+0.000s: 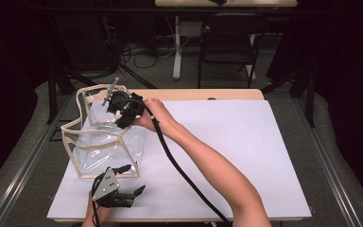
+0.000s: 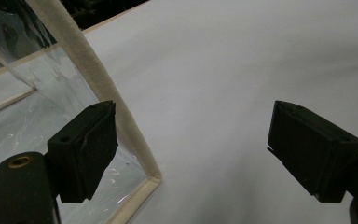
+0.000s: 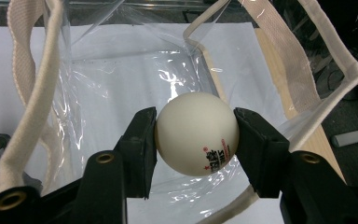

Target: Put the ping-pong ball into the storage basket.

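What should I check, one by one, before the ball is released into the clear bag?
1. Ball held firmly between the right gripper pads: ok.
2. Ball positioned above the clear bag opening: ok.
3. Bag mouth open, beige trim spread apart: ok.
4. Bag standing upright on the white mat: ok.
5. Left gripper steadying the bag: not ok; jaws open, beside its corner.
6. Bag interior free of other things: cannot tell.

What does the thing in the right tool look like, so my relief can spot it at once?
Start at the white table cover, then go to the clear bag with cream fabric edging at its far left. Over the bag's open top, the right tool is shut on a ball: small, round, plain white, with red and black print, the one opaque thing there.
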Demonstrator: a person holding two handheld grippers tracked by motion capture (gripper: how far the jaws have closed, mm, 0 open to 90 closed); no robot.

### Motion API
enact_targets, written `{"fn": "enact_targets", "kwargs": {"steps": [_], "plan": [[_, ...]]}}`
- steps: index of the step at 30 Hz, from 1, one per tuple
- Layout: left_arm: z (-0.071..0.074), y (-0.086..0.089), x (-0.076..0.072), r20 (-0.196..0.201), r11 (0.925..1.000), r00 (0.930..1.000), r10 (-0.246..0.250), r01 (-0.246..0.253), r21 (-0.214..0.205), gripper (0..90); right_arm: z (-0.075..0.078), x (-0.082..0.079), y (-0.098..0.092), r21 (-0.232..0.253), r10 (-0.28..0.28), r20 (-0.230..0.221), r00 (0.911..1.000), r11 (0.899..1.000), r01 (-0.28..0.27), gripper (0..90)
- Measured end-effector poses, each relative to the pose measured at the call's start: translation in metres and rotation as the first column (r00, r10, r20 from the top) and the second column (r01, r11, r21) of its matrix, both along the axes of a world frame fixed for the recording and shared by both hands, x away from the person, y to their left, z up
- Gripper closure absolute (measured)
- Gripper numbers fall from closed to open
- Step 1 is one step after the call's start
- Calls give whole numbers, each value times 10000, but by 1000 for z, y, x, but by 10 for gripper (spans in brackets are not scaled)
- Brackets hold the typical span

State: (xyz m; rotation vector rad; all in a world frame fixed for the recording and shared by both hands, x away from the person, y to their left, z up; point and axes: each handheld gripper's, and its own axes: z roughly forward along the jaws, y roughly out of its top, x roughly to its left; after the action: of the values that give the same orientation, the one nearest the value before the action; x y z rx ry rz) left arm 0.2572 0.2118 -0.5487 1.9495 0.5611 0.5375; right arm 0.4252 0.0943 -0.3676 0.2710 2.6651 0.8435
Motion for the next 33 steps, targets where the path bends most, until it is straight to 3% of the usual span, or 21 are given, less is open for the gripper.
{"fn": "enact_targets", "kwargs": {"steps": [8, 12, 25, 33], "plan": [[0, 0, 0, -3, 10000, 10000, 2, -2, 5, 159, -1, 0, 0, -52, -27, -152, 9999, 10000, 26, 501], [0, 0, 0, -4, 10000, 10000, -8, 8, 15, 159, -2, 0, 0, 47, -104, -79, 9999, 9999, 105, 436], [0, 0, 0, -11, 10000, 10000, -10, 10, 31, 159, 7, 3, -22, 1314, -480, -140, 9987, 9901, 495, 161], [0, -2, 1, -40, 10000, 10000, -24, 24, 31, 159, 15, 5, -44, 1917, -614, -220, 9979, 9793, 645, 141]]}}
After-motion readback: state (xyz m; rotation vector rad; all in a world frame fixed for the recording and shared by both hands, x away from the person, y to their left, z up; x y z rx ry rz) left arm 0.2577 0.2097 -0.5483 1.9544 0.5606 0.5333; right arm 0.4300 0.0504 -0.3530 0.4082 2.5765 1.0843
